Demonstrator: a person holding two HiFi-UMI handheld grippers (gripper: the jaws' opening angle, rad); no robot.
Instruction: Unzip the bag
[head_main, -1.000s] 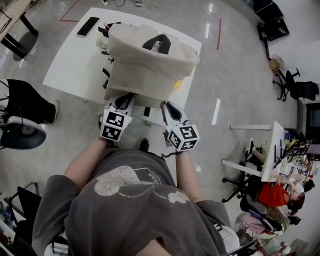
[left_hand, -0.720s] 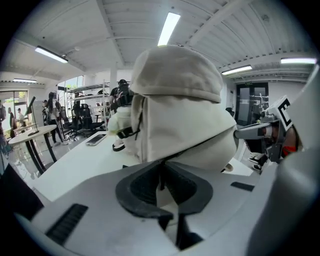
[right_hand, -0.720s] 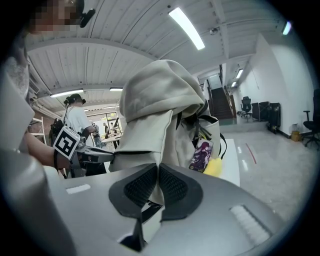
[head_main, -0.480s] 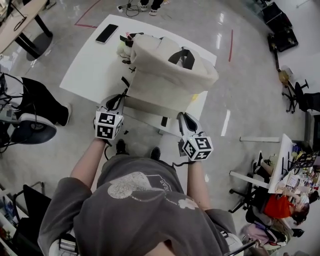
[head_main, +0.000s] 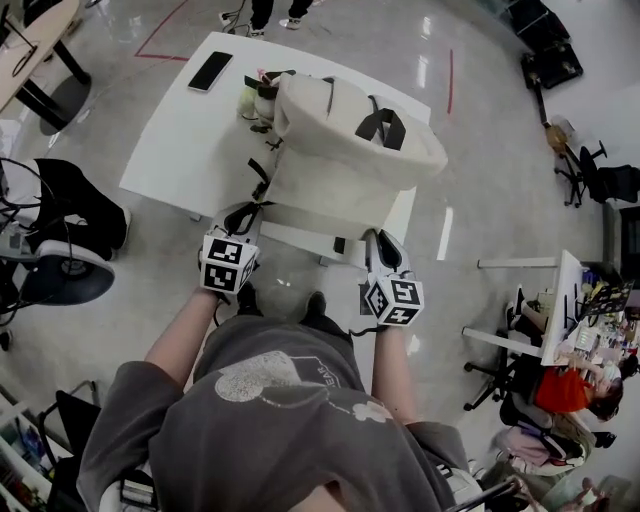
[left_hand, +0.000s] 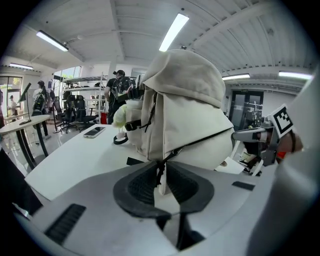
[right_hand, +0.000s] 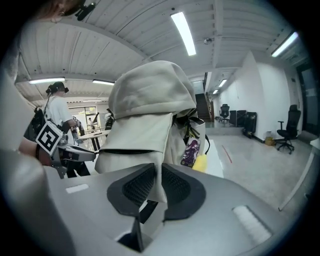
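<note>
A cream backpack stands upright on the white table, near its front edge. My left gripper is at the bag's lower left corner. In the left gripper view my left gripper has a black zipper pull and a cream strip between its pads; the jaws are easing open but still pinch them. My right gripper is at the lower right corner. In the right gripper view my right gripper has a cream fabric flap between its pads, jaws also opening slightly.
A black phone lies at the table's far left corner. A plush toy and black straps sit behind the bag. A purple tag and a yellow charm hang on its side. A black chair stands left; people sit at desks right.
The view has shifted slightly while both grippers have stayed at the bag's lower corners. The right gripper has moved a little closer to the bag.
</note>
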